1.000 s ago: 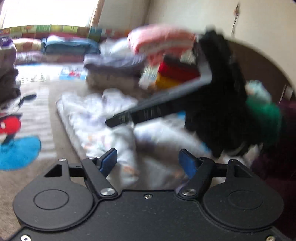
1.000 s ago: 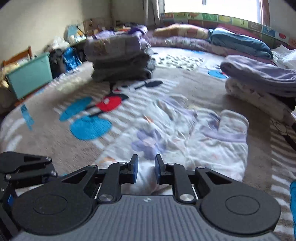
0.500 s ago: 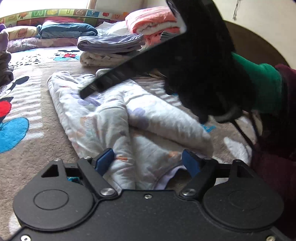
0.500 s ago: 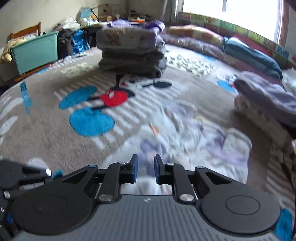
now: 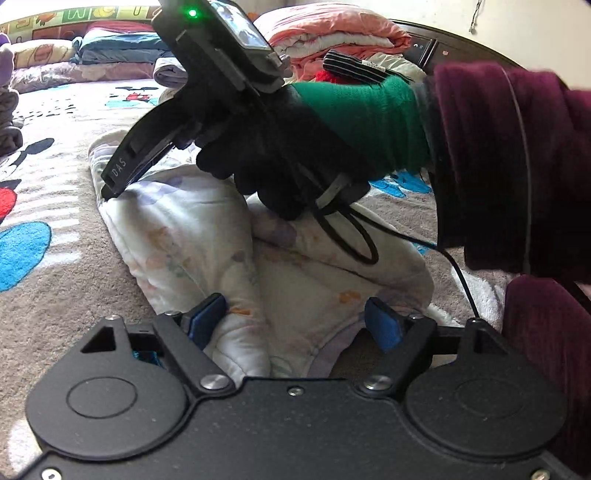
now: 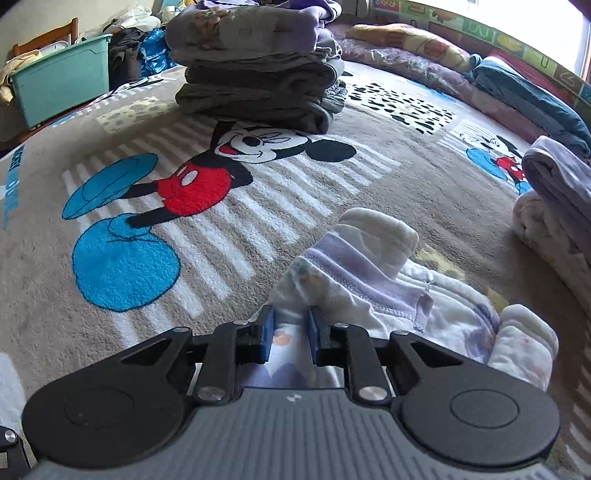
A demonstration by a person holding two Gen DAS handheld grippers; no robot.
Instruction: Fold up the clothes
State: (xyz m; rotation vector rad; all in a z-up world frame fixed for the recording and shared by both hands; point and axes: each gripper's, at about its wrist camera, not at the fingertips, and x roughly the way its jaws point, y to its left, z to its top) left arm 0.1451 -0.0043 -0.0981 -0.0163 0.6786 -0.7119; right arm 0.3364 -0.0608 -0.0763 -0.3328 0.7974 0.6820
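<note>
A white fleece garment [image 5: 207, 236] with a pastel print and lavender trim lies crumpled on the cartoon-mouse blanket [image 5: 33, 206]. My left gripper [image 5: 293, 306] hovers low over its near hem, open wide, with fabric lying between the fingers but not pinched. My right gripper [image 5: 110, 186], held by a black-gloved hand [image 5: 280, 158] with a green cuff, points down onto the garment's far left edge. In the right wrist view the right gripper [image 6: 290, 319] has its jaws a narrow gap apart just above the garment [image 6: 369, 280], with nothing clamped.
A stack of folded grey clothes [image 6: 255, 74] stands further back on the blanket [image 6: 199, 184]. Folded lavender and white pieces [image 6: 554, 206] lie at the right. A teal bin [image 6: 62, 85] sits off the left edge. Pink folded bedding [image 5: 332, 33] is behind; a black cable [image 5: 347, 236] hangs over the garment.
The right gripper swung across and came down onto the garment's far left edge. The left gripper dropped a little closer to the near hem, and its fingers spread slightly wider.
</note>
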